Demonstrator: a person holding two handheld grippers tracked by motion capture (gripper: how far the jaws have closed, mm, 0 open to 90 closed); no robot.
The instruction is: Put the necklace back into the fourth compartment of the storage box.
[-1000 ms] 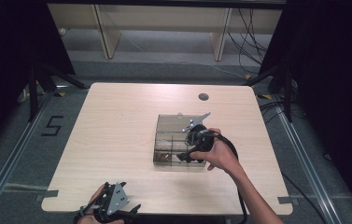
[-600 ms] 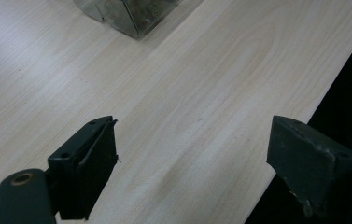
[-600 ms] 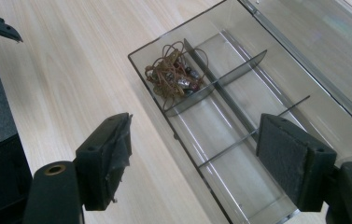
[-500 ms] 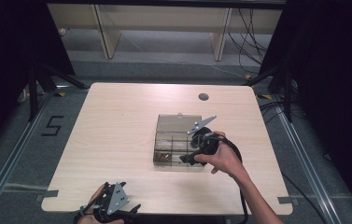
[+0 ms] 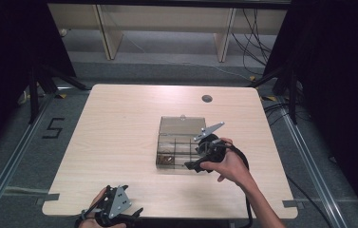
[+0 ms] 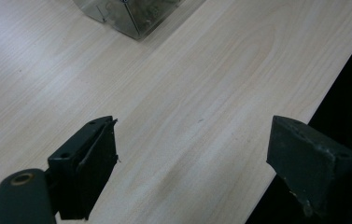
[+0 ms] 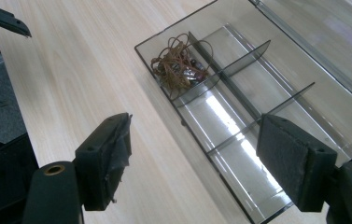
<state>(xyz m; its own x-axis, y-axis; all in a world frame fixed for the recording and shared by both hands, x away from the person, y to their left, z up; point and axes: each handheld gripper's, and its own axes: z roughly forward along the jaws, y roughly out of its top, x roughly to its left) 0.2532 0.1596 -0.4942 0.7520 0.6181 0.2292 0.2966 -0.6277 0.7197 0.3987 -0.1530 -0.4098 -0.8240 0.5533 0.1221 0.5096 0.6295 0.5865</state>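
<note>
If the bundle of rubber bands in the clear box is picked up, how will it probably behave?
The rubber bands look thin and tangled, so they are probably floppy and light. They would likely come up as one sagging clump. Lying in a corner compartment of the clear box, they may snag on the dividers.

worktop (image 7: 85,74) looks like pale wood-grain laminate, smooth with a soft sheen. the organizer box (image 7: 276,93) is smoky clear plastic, glossy and glary. rubber bands (image 7: 176,63) in it look dull brown. right claw (image 7: 201,163) pads are matt black and kinda rough, the left claw (image 6: 192,172) ones scuffed too
</note>
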